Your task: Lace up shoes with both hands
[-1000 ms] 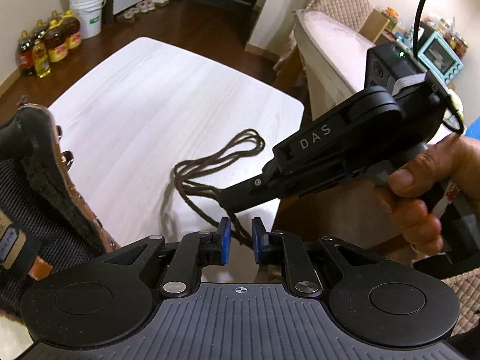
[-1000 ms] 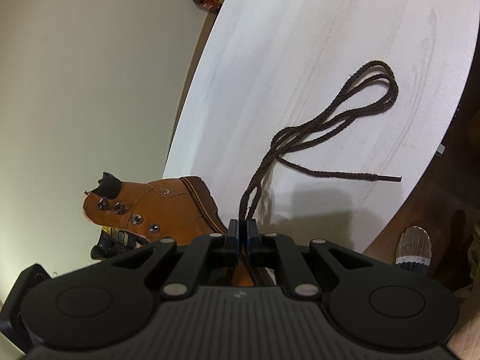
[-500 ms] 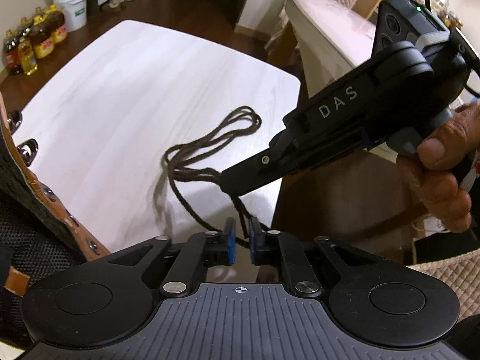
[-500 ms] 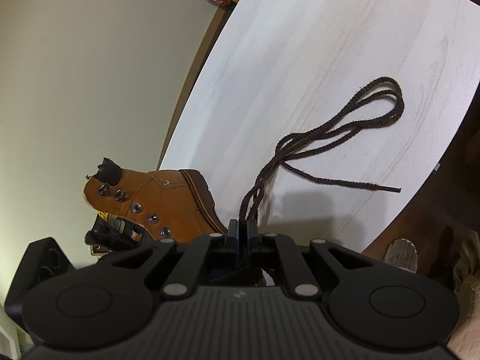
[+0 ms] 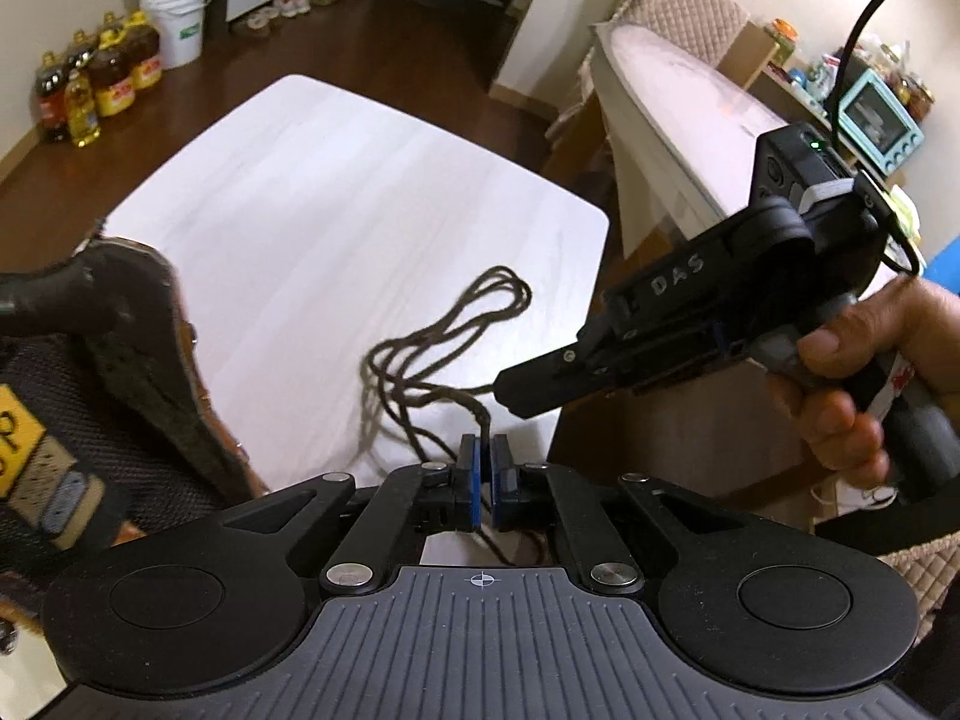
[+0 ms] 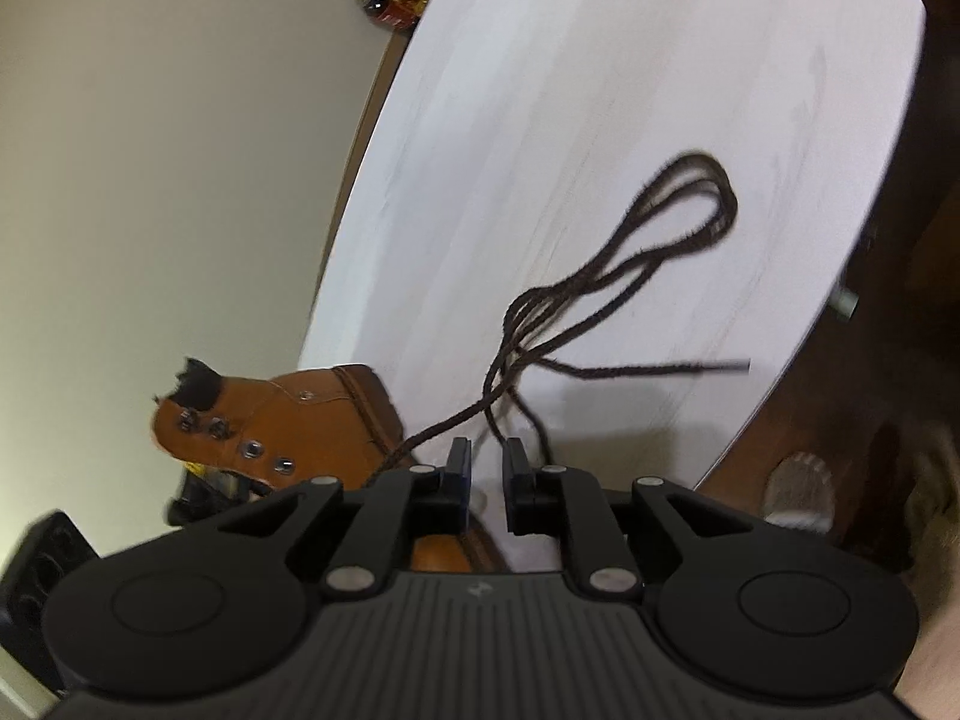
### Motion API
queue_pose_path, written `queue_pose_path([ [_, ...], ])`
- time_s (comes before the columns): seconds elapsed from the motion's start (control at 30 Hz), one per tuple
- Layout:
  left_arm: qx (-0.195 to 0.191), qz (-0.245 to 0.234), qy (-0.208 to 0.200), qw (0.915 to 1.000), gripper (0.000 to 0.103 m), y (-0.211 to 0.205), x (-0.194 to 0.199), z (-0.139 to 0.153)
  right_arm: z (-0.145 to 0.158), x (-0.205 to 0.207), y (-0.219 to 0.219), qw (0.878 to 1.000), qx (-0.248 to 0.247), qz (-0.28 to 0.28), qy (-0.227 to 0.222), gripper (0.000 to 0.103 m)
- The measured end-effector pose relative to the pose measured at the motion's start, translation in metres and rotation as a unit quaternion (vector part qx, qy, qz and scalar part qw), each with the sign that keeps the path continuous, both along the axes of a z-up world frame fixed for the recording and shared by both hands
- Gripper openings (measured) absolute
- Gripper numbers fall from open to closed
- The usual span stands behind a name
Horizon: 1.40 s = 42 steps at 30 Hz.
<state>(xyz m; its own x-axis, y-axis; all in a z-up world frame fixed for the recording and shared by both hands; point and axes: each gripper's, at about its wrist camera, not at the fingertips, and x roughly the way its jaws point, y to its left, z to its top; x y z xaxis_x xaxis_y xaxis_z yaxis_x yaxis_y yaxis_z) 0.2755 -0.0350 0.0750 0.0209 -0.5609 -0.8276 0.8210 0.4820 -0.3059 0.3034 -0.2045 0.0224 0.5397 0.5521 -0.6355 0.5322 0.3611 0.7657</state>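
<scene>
A tan leather boot (image 6: 312,420) with metal eyelets stands at the near left edge of the white table (image 6: 600,90); its dark tongue and collar (image 5: 144,348) fill the left of the left wrist view. A dark brown lace (image 5: 456,330) lies looped on the table, and one strand runs up between the fingers of my left gripper (image 5: 483,459), which is shut on it. My right gripper (image 6: 486,468) is open, with lace (image 6: 630,258) strands passing just ahead of its fingers. Held by a hand, the right gripper (image 5: 516,387) hovers just right of the pinched strand.
Oil bottles (image 5: 96,90) and a white bucket (image 5: 177,18) stand on the wooden floor beyond the table. A white board (image 5: 678,102) leans to the right, with a teal oven (image 5: 876,120) behind it. A slipper (image 6: 798,486) lies on the floor by the table's right edge.
My right gripper has opened and let go of the lace. My left gripper's fingers have closed onto the strand. The boot has shifted in the left wrist view.
</scene>
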Motion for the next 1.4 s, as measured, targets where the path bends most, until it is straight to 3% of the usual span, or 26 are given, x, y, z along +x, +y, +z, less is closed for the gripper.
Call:
queue_pose_path([
  [0.13,0.006,-0.008,0.000,1.0000,0.003,0.003,-0.006,0.001,-0.011,-0.006,0.003,0.997,0.079,-0.014,0.004,0.025],
  [0.37,0.012,-0.015,0.000,0.9998,0.003,0.009,-0.011,0.003,-0.028,-0.006,0.017,0.988,0.152,-0.004,0.020,0.025],
  [0.53,0.023,-0.022,-0.007,0.9995,0.003,0.011,-0.011,0.002,-0.028,-0.002,0.021,0.987,0.163,-0.007,0.014,0.025],
  [0.73,0.022,-0.026,-0.008,0.9994,0.003,0.016,-0.014,0.003,-0.019,0.005,0.029,0.988,0.153,0.030,0.004,0.024],
  [1.07,0.027,-0.022,-0.004,0.9994,0.003,0.026,-0.020,-0.002,-0.030,0.006,0.042,0.988,0.146,0.039,0.023,0.024],
  [1.17,0.027,-0.021,-0.004,0.9994,0.003,0.030,-0.022,-0.002,-0.034,0.005,0.044,0.988,0.149,0.039,0.025,0.015],
  [1.2,0.028,-0.020,-0.003,0.9994,0.003,0.032,-0.023,-0.001,-0.034,0.005,0.044,0.988,0.149,0.040,0.026,0.006],
  [1.4,0.036,0.004,-0.006,0.9993,0.003,0.044,-0.021,0.003,-0.030,0.007,0.048,0.990,0.133,0.042,0.013,0.003],
])
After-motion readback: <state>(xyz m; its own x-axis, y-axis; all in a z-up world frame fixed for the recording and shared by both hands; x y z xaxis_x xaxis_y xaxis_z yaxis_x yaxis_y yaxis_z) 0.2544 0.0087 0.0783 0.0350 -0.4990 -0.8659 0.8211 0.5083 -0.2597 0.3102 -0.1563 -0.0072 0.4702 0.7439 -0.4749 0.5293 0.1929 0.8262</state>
